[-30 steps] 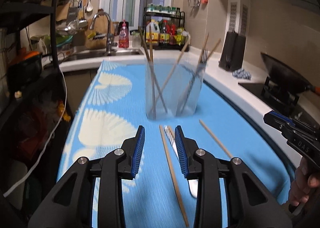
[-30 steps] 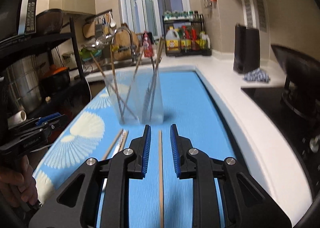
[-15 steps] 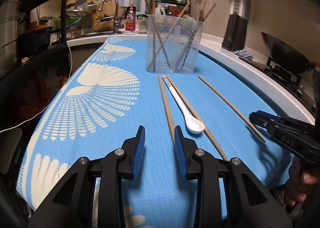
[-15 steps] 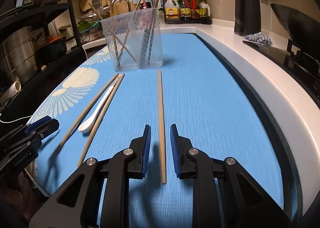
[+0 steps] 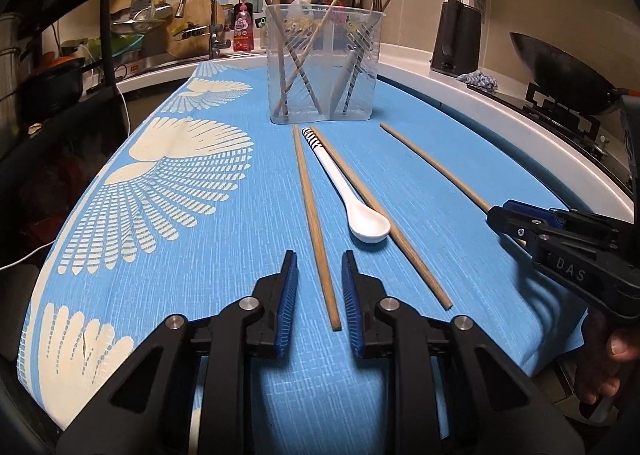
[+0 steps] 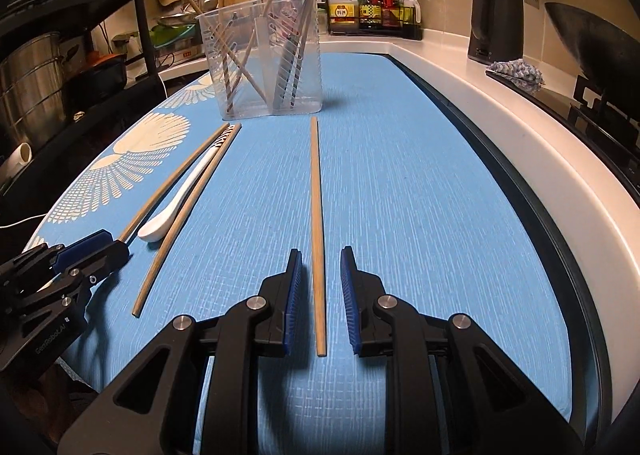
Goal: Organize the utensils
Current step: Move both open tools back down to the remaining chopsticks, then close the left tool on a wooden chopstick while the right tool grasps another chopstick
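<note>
Three wooden chopsticks and a white spoon (image 5: 352, 199) lie on the blue mat (image 5: 200, 239) in front of a clear plastic holder (image 5: 324, 67) that has chopsticks and forks in it. My left gripper (image 5: 318, 255) is low over the mat, its jaws closing around the near end of the leftmost chopstick (image 5: 312, 215), with gaps still on both sides. My right gripper (image 6: 321, 253) straddles the near end of the rightmost chopstick (image 6: 317, 195), pads clear of it. The third chopstick (image 5: 384, 223) lies against the spoon. Each gripper shows in the other's view: left gripper (image 6: 114, 245), right gripper (image 5: 504, 213).
A black shelf rack (image 6: 80, 35) with pots stands left of the mat, and a sink with a tap (image 5: 200, 15) is behind it. The white counter edge (image 6: 520, 143) runs along the right, with a dark box (image 6: 496, 23), a cloth (image 6: 518, 71) and a wok (image 5: 560, 75) on the stove.
Both grippers have sunk toward the mat and drawn back to the near ends of their chopsticks. The left jaws have narrowed around its chopstick; the right jaws keep the same gap.
</note>
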The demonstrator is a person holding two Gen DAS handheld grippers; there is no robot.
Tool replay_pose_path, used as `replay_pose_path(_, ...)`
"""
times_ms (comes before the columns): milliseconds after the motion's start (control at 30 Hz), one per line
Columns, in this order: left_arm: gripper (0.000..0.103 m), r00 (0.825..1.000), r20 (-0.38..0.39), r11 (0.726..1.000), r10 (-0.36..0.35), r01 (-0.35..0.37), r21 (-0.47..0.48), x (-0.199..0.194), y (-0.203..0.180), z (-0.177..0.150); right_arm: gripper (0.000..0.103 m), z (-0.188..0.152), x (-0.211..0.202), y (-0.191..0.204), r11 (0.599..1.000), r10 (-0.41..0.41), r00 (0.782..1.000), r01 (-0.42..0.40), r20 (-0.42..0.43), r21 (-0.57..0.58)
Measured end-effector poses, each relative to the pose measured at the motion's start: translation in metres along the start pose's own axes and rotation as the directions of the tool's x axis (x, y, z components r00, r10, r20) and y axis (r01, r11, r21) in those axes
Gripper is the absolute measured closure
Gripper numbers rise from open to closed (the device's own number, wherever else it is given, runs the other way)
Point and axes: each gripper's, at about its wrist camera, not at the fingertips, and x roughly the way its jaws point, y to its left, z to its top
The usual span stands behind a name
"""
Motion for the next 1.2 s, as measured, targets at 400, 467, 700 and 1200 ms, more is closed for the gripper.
replay_pose_path(400, 0.097, 1.000, 0.025, 1.000, 0.006, -0.007, 0.010, -0.002, 0.011, -0.003, 0.097, 0.003, 0.004, 0.010, 1.000, 0.016, 1.000, -0.016, -0.003, 0.014)
replay_pose_path(467, 0.097, 0.999, 0.034, 1.000, 0.011, -0.011, -0.003, -0.003, 0.016, -0.004, 0.097, 0.002, 0.003, 0.014, 0.999, 0.030, 1.000, -0.030, -0.007, 0.025)
replay_pose_path(700, 0.097, 0.998, 0.056, 0.999, 0.027, -0.026, -0.022, -0.005, 0.025, -0.007, 0.097, -0.001, 0.002, 0.020, 0.999, -0.012, 1.000, 0.012, 0.003, 0.045)
replay_pose_path(1200, 0.097, 0.998, 0.062, 0.999, 0.032, -0.031, -0.018, -0.003, 0.022, -0.006, 0.096, 0.001, 0.003, 0.016, 0.999, 0.000, 1.000, 0.000, -0.004, 0.044)
